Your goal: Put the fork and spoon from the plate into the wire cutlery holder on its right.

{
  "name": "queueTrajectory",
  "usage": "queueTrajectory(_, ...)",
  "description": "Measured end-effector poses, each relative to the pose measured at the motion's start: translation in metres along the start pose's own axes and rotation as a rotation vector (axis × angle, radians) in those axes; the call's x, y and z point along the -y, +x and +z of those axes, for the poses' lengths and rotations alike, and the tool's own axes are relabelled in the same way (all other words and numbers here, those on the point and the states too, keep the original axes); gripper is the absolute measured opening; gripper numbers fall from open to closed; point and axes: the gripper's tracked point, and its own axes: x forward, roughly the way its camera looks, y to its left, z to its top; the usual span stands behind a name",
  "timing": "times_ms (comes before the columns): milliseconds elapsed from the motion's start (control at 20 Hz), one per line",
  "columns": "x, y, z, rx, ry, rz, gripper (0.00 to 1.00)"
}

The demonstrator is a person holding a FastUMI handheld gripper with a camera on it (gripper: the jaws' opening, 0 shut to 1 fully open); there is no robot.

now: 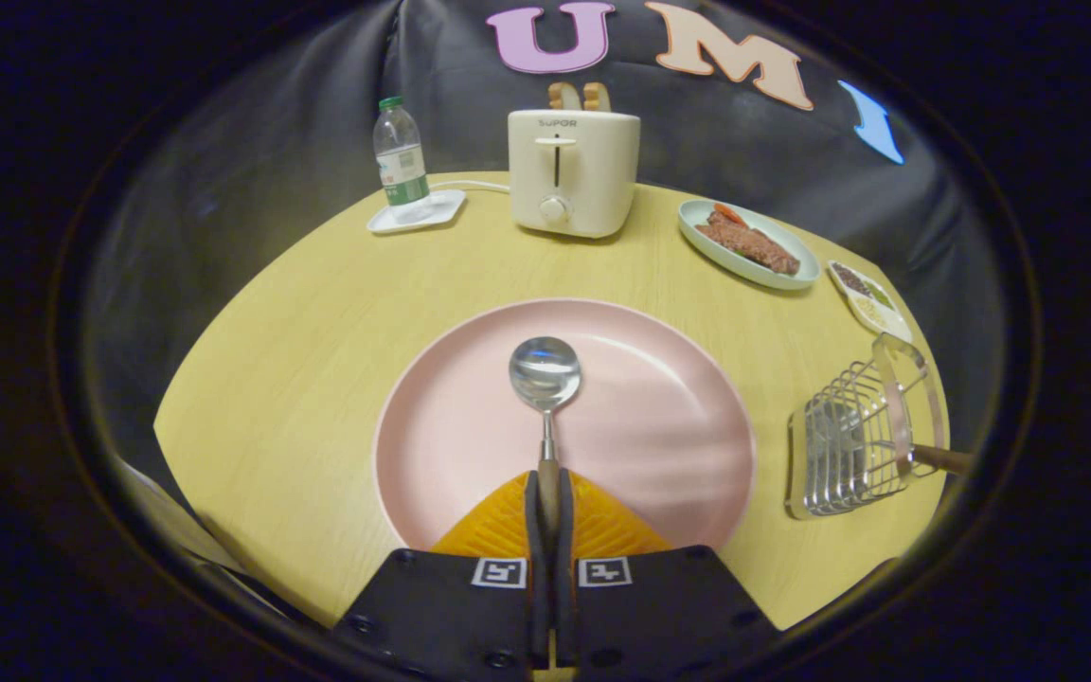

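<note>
The gripper (pixel 548 493) has its two fingers (pixel 498 526) drawn close together on the wooden handle of the spoon (pixel 545 379), one finger pressing each side of it, so the spoon is clamped between them. The spoon points straight ahead from the fingers, its shiny bowl lying over the middle of the pink plate (pixel 659 445); whether the bowl touches the plate or is held just above it cannot be told. The plate sits on the yellow bench (pixel 299 379), directly ahead of the fingers, and carries nothing else that can be seen. To the right of the plate, near the bench's edge, stands the wire cutlery holder (pixel 853 445), tilted in this view, with a wooden handle (pixel 941 458) sticking out of its far side; this looks like the fork already placed inside, though its head is hard to make out through the wires. The bench between plate and holder is bare. Beyond the plate, a cream toaster (pixel 572 170) stands with two slices of bread (pixel 580 96) poking out of the top. Left of it, a water bottle (pixel 400 156) with a green cap stands on a small white tray (pixel 418 210). Right of the toaster lies a pale green oval dish (pixel 744 244) holding meat and something orange, and past it, beyond the holder, a small divided dish (pixel 869 301) of seasonings.
</note>
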Motion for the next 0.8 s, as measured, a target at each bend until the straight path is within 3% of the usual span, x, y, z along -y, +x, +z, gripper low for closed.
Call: queueTrajectory(800, 0.075, -0.061, 0.029, -0.034, -0.106, -0.011, 0.06)
